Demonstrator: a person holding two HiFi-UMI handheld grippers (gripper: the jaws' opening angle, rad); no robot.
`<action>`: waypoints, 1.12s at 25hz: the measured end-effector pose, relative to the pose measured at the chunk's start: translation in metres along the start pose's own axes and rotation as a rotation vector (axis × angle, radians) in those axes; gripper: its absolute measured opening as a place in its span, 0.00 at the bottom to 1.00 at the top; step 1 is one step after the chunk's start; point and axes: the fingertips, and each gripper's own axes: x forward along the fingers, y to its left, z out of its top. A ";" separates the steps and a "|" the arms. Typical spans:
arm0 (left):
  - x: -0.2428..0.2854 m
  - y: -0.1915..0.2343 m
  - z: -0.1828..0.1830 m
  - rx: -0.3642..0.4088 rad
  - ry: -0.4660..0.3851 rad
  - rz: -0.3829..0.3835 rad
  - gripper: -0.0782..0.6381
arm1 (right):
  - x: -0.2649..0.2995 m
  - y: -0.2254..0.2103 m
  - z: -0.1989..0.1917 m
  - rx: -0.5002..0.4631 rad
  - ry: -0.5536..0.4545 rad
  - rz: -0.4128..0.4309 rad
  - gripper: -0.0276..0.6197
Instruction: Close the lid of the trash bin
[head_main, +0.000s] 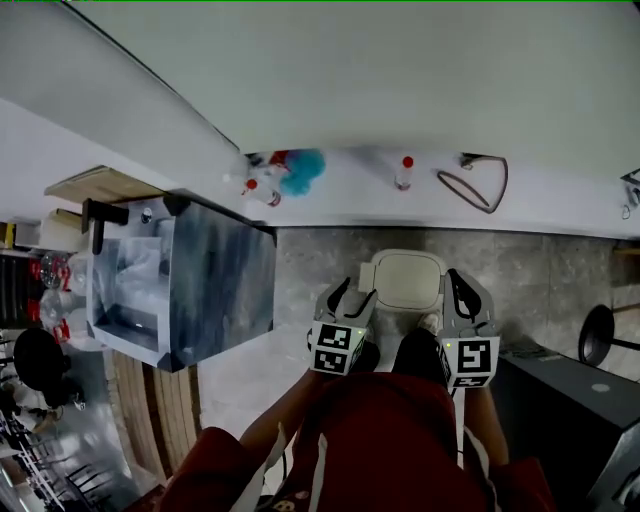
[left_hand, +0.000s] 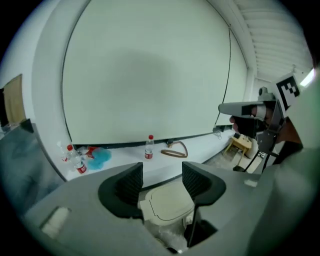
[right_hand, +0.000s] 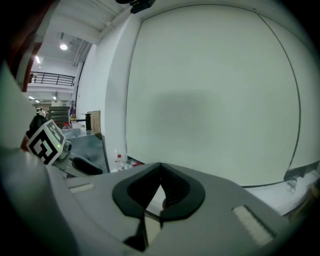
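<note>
Poised above bin (head_main: 405, 280) on grey floor (head_main: 310, 260), beside white ledge (head_main: 560, 200).
Left gripper (head_main: 352, 298) spread, right gripper (head_main: 462, 296) pressed together; bottles (head_main: 404, 172) on ledge.

Both arms reach forward side by side, the left tool (head_main: 350, 297) gaping, the right tool (head_main: 461, 290) closed.

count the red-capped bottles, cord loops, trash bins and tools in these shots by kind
red-capped bottles: 2
brown cord loop: 1
trash bin: 1
tools: 2, left tool and right tool
total: 6
</note>
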 end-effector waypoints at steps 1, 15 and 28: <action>-0.008 0.008 0.009 -0.016 -0.029 0.014 0.46 | 0.001 0.005 0.010 -0.002 -0.020 0.001 0.04; -0.148 0.078 0.193 0.117 -0.560 0.171 0.46 | -0.029 0.043 0.175 -0.068 -0.368 -0.071 0.04; -0.224 0.073 0.258 0.254 -0.792 0.253 0.46 | -0.051 0.043 0.232 -0.100 -0.474 -0.163 0.04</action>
